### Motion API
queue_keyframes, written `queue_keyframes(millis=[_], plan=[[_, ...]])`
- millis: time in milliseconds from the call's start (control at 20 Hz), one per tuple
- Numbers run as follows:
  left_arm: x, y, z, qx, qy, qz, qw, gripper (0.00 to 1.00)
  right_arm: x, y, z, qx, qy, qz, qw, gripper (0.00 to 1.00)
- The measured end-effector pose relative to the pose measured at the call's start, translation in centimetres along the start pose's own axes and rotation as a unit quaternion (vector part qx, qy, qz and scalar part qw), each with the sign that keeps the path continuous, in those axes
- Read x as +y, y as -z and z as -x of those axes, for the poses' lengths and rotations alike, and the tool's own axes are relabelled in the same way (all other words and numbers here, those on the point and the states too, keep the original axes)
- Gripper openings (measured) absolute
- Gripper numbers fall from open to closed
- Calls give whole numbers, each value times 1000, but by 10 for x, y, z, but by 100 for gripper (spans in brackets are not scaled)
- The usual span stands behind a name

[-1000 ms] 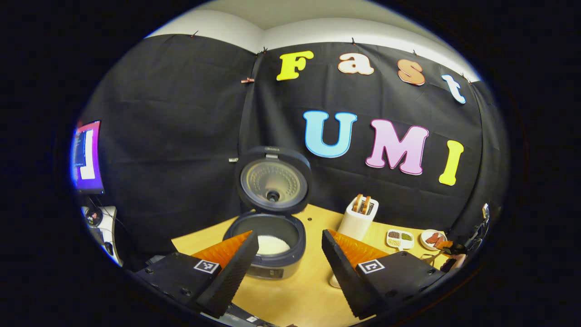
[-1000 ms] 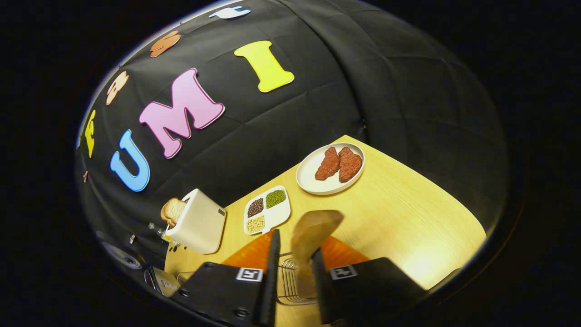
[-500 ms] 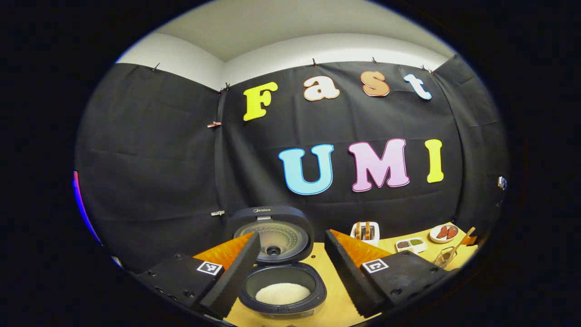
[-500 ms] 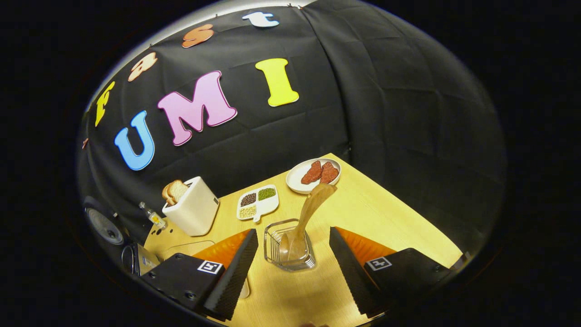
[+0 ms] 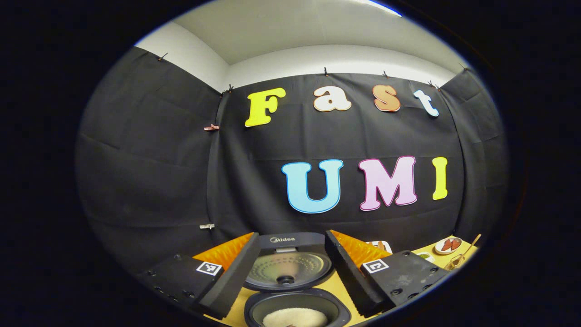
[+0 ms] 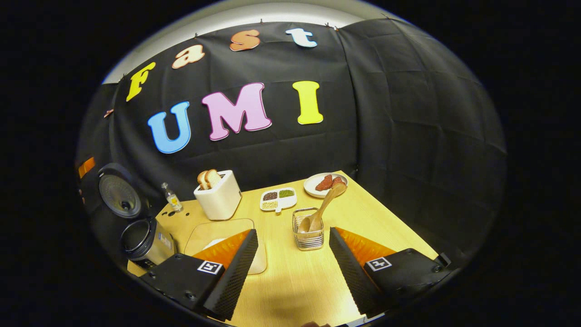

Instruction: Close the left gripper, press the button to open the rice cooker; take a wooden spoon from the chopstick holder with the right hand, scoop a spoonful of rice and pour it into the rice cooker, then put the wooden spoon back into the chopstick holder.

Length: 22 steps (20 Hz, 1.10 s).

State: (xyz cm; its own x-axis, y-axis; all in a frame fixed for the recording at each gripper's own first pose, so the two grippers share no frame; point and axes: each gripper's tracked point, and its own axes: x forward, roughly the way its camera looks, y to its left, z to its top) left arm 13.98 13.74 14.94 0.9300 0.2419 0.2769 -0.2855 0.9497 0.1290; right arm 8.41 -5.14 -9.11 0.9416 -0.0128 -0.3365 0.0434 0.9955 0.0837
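Right gripper view. Right gripper (image 6: 292, 254) spread wide, nothing between its fingers; inner faces finely ribbed, wedge-shaped. It hangs over a pale wood-grain table (image 6: 386, 222), smooth and matte.

Just beyond the fingers: chopstick holder (image 6: 309, 229), a small square basket of thin bright wire, standing upright. Wooden spoon (image 6: 323, 208) sits in it, bowl end down inside the wire, handle leaning up and to the right, its rounded end overlapping the plate behind. Apart from both fingers.

Left of the holder: a shallow clear container (image 6: 218, 231) with rounded corners, partly hidden behind the left finger; something white in it.

Farther back, in a row: small glass bottle (image 6: 172, 198); boxy cream toaster (image 6: 219, 196) with two bread slices standing out of the slots; white divided dish (image 6: 278, 199) with dark, green and pale grains; round white plate (image 6: 324, 184) with two reddish pieces on it.

Far left edge: rice cooker (image 6: 143, 243), cylindrical, metallic body, dark rim, lid (image 6: 119, 195) swung upright.

Left gripper view. Left gripper (image 5: 292, 272) also wide open, holding nothing. Between its fingers, close below, the rice cooker (image 5: 297, 309): dark round pot with a mound of white rice (image 5: 295, 317); lid (image 5: 287, 269) raised, its inner plate a dull metal disc ringed with dimples, a dark knob at centre.
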Motion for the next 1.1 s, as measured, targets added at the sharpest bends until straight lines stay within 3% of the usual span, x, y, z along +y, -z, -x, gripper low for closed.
queue_keyframes(millis=[200, 550, 850, 1100], plan=[[7, 2, -42, -17, 11, -3, 1000, 99, 13, -6, 33, -27, 3, 29, 999, 98], [0, 27, -90, 8, 19, -10, 1000, 96, 19, -6, 61, -51, 16, 56, 997, 99], [-4, 35, -82, 49, 2, -20, 999, 100, 22, 6, 49, -29, 3, 42, 999, 98], [-15, 52, -31, 115, -4, 2, 993, 100, 35, 16, 35, -10, -29, 31, 999, 99]])
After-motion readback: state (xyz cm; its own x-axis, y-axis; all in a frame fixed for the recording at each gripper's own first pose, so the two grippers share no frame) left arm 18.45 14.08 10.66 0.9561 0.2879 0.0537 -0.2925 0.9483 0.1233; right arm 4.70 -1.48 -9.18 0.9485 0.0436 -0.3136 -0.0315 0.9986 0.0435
